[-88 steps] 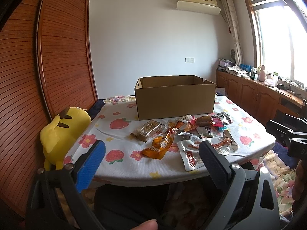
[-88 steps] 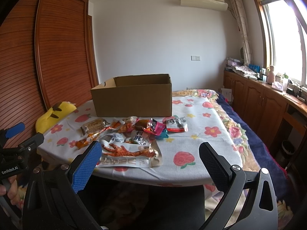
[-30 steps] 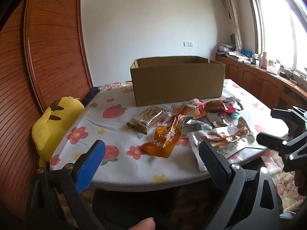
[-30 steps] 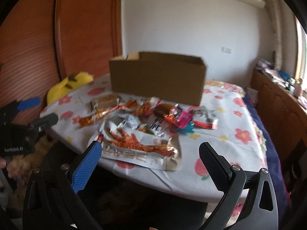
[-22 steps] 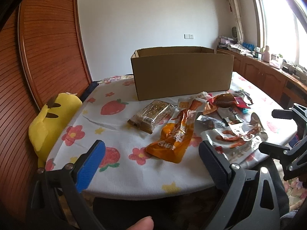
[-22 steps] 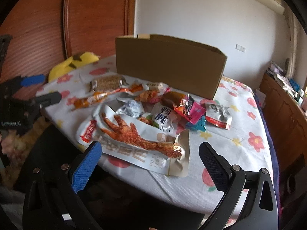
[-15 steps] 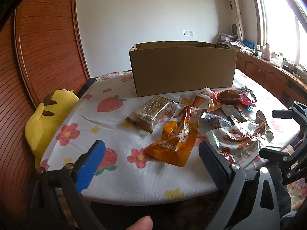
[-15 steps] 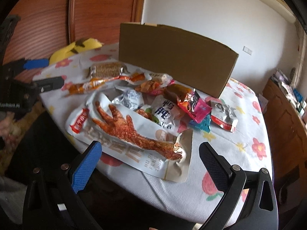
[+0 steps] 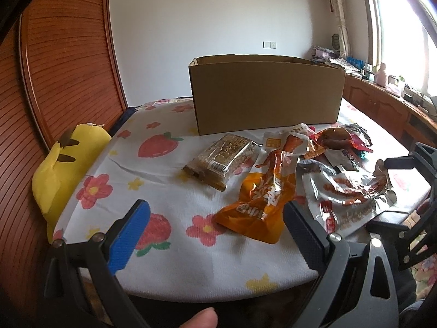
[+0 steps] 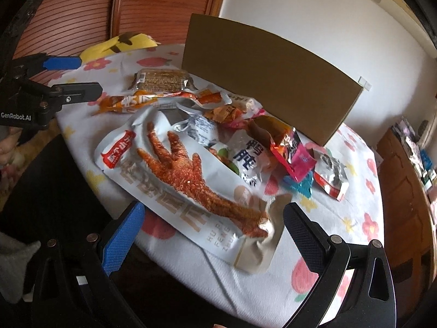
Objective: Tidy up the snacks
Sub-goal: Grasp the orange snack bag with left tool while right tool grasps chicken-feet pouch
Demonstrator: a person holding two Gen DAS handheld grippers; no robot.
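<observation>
The right gripper (image 10: 210, 232) hangs spread wide and holding nothing above the big chicken-foot pouch (image 10: 191, 180) at the table's near edge. The left gripper (image 9: 215, 227), equally released and empty, sits low at seven o'clock of the orange pouch (image 9: 259, 202). Beyond, at eleven o'clock, lies a brown cracker pack (image 9: 221, 160). Farthest, at twelve o'clock, stands the cardboard box (image 9: 266, 95) on the flowered tablecloth (image 9: 164, 188).
</observation>
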